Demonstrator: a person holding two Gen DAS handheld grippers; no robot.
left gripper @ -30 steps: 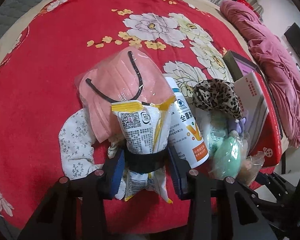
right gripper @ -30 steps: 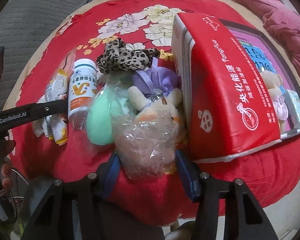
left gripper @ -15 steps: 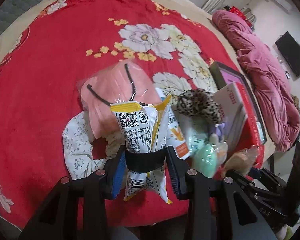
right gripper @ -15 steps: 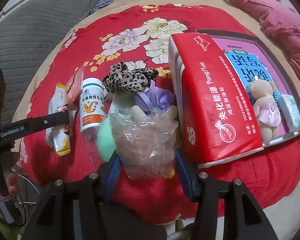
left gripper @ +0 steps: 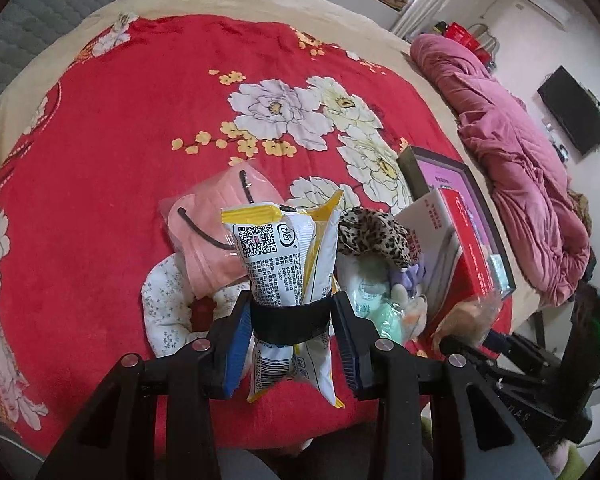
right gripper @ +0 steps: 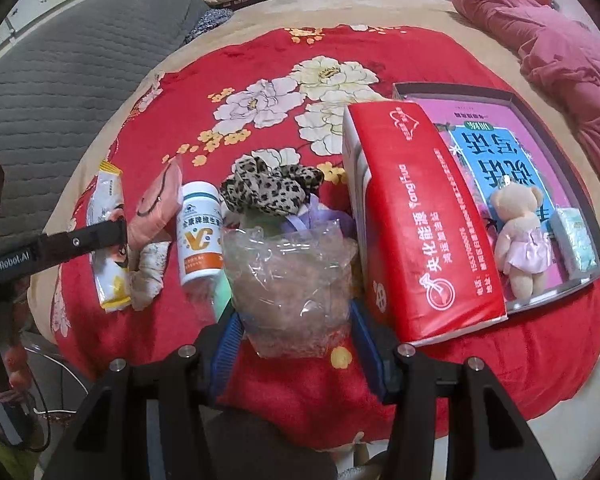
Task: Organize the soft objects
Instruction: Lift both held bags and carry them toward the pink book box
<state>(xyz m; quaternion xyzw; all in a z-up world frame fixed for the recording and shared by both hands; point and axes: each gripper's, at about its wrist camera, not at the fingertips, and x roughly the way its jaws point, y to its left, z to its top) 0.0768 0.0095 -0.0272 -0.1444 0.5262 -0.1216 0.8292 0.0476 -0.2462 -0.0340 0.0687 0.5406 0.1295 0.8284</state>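
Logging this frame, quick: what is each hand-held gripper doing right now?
Left hand-held gripper: closed on the yellow-and-white snack packet.
Right hand-held gripper: closed on the clear plastic bag.

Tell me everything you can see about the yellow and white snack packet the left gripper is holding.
The snack packet is a soft, glossy plastic pouch, white with yellow edges, printed with a QR code, small text and a barcode near its lower end. It stands roughly upright, pinched at its waist between the blue-padded jaws of the left gripper, which are shut on it, so both ends flare out. In the left wrist view it looks lifted off the red floral blanket, in front of the pink face mask.
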